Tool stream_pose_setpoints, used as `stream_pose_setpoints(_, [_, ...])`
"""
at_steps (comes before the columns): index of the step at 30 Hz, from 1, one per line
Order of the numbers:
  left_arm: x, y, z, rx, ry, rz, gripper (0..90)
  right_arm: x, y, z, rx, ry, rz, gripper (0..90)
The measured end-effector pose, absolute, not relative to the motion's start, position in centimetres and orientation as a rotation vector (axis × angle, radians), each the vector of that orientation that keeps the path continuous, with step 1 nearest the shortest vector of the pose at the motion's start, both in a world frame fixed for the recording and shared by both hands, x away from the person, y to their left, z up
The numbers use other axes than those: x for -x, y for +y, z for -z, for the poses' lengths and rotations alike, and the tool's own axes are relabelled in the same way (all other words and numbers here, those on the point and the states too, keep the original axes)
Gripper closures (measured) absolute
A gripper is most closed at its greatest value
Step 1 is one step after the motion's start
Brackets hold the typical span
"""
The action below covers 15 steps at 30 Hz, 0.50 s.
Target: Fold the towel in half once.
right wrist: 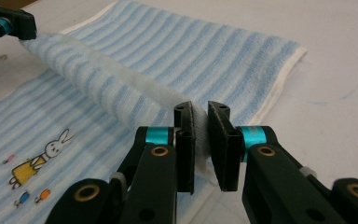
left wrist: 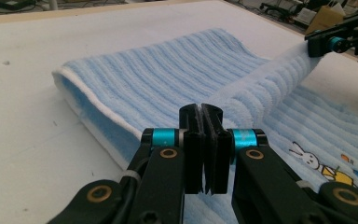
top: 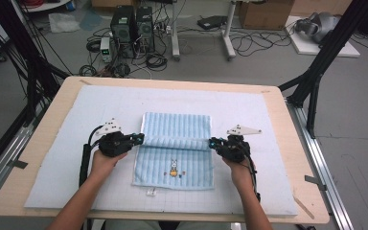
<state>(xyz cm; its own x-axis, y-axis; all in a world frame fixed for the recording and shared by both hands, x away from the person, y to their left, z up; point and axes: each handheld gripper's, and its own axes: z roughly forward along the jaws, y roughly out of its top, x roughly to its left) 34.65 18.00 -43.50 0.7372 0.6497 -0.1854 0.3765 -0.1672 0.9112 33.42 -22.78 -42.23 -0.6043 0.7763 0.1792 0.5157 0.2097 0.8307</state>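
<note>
Fingers of the left gripper [top: 139, 138] and right gripper [top: 212, 143] clamp the blue striped towel's [top: 175, 125] lifted edge above the tabletop [top: 52, 110] (rabbit print uncovered); fold judged half done, far edge unmet

Ribbed terry-cloth towel [top: 177, 143] — soft, matt; pale wooden table [top: 287, 129] under seemingly foam-like matt pad [top: 100, 103].

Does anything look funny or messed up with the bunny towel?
Nothing looks damaged. The blue towel simply has its far edge lifted mid-fold, pinched by the left gripper and right gripper.
</note>
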Motion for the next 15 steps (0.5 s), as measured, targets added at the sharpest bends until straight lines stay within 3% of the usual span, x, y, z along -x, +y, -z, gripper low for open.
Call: stream_pose_setpoints(15, [-30.8, 18.4, 43.5, -1.786, 0.793, -0.322, 86.6, -29.7, -22.5, 42.7, -1.221, 2.211, -1.335, 79.9])
